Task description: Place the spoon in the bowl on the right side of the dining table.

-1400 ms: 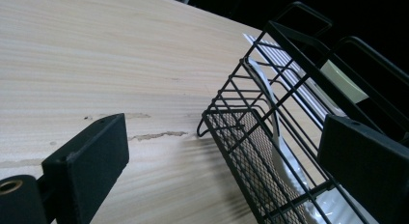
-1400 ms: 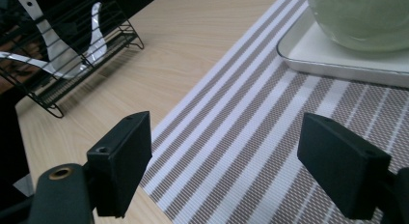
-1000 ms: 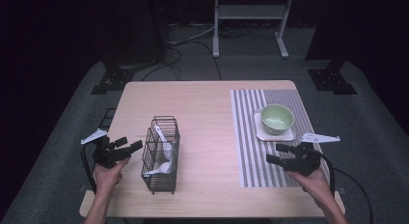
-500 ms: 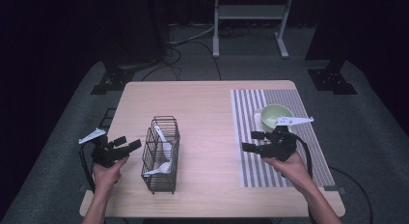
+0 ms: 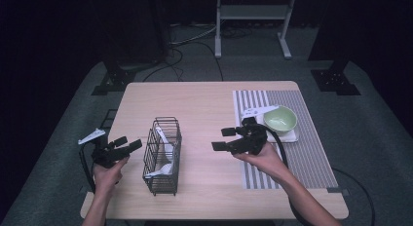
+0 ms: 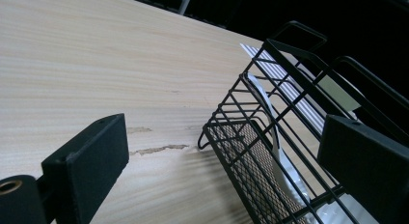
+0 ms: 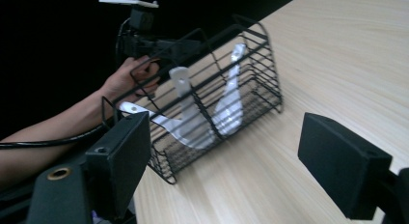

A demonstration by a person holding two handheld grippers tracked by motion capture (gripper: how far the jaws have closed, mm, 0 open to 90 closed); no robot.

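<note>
Currently both tools gape wide, gripping nothing: left tool (image 5: 127,145) just left of wire basket (image 5: 162,155), right tool (image 5: 224,139) over bare desk (image 5: 204,104).

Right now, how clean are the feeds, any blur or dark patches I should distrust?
High view: the table is evenly lit and sharp, the room beyond is dark. Left gripper view: the wire basket is crisp, the near jaws soft. Right gripper view: slightly blurred overall, the white spoons in the basket smeared, the background black.
</note>
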